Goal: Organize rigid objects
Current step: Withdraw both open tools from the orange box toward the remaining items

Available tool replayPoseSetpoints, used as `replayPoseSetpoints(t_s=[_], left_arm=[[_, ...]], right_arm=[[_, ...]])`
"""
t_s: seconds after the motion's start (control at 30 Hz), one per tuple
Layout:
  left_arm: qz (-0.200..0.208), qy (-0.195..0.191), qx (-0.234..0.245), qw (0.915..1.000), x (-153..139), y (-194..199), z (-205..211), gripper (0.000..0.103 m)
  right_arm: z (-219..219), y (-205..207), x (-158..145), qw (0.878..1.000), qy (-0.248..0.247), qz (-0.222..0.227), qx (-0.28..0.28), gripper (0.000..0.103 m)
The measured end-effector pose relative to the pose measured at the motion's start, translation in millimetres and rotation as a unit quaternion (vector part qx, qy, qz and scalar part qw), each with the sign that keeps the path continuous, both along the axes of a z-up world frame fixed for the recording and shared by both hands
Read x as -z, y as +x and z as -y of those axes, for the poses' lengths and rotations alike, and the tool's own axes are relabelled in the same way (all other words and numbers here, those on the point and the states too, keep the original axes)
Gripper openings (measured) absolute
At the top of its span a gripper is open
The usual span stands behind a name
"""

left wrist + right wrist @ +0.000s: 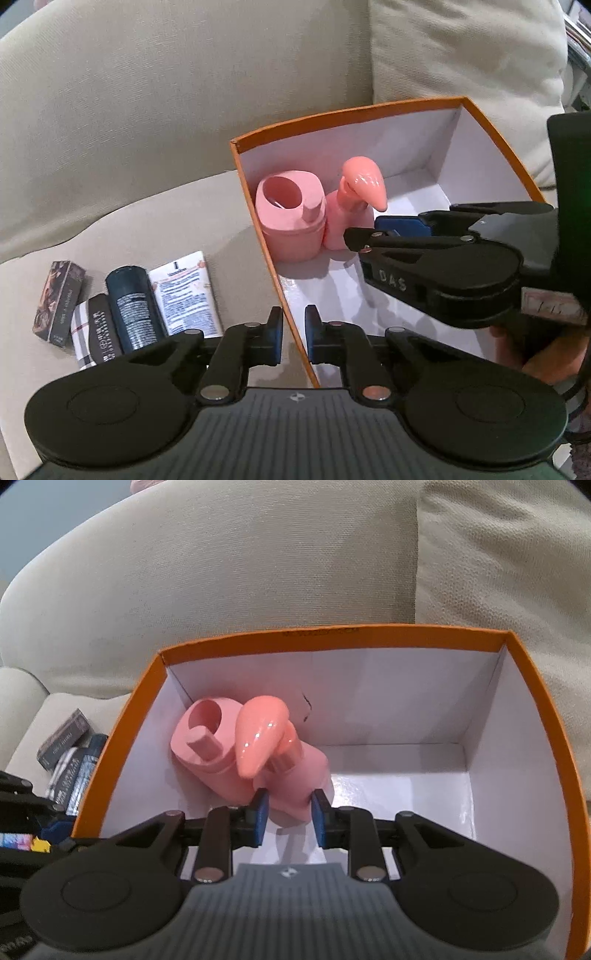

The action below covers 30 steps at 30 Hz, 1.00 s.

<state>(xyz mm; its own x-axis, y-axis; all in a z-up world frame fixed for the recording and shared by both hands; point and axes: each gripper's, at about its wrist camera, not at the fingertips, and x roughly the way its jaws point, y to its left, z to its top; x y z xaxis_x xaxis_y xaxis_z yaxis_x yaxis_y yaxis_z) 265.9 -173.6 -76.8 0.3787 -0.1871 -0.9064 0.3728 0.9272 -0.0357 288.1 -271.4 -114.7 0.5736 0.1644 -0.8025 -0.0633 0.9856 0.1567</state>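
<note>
An orange box point(258, 206) with a white inside stands on a beige sofa; it also shows in the right wrist view point(122, 716). In it stand a pink holder point(290, 218) and a pink pump bottle point(360, 199), touching each other. In the right wrist view the holder point(207, 738) is left of the bottle point(291, 771). My right gripper point(288, 818) is inside the box, its pads point(261, 812) on either side of the bottle's base, slightly apart from it. My left gripper point(293, 338) straddles the box's left wall near the front, pads point(276, 332) close to it.
On the sofa seat left of the box lie a brown carton point(57, 302), a plaid box point(94, 332), a dark can point(135, 306) and a white packet point(188, 295). Sofa back cushions point(147, 92) rise behind. The box's right half point(399, 775) holds nothing.
</note>
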Motion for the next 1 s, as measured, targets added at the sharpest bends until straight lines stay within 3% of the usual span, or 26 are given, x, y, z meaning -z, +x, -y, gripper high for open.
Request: replayPoseSetpoints(t_s=[0.3, 0.57, 0.73, 0.83, 1.0], left_arm=[[-0.005, 0.000, -0.033, 0.9994, -10.1, 1.3, -40.3, 0.013], [-0.010, -0.032, -0.037, 0.9987, -12.8, -0.7, -49.9, 0.019], [0.018, -0.061, -0.038, 0.9973, -30.7, -14.3, -65.9, 0.033], [0.037, -0.085, -0.036, 0.9950, -49.1, -26.9, -83.9, 0.034], [0.058, -0.110, -0.066, 0.9900, -76.0, -52.9, -139.7, 0.034]], right_arm=[[-23.9, 7.2, 2.6, 0.999, 0.020, -0.005, -0.024, 0.023], [-29.1, 8.5, 0.1, 0.999, 0.007, -0.016, -0.027, 0.024], [-38.3, 0.2, -21.3, 1.000, -0.008, -0.004, -0.021, 0.026], [-43.3, -19.5, -40.3, 1.000, -0.009, 0.010, -0.005, 0.036], [-63.1, -55.9, -77.0, 0.998, 0.024, 0.053, 0.014, 0.036]])
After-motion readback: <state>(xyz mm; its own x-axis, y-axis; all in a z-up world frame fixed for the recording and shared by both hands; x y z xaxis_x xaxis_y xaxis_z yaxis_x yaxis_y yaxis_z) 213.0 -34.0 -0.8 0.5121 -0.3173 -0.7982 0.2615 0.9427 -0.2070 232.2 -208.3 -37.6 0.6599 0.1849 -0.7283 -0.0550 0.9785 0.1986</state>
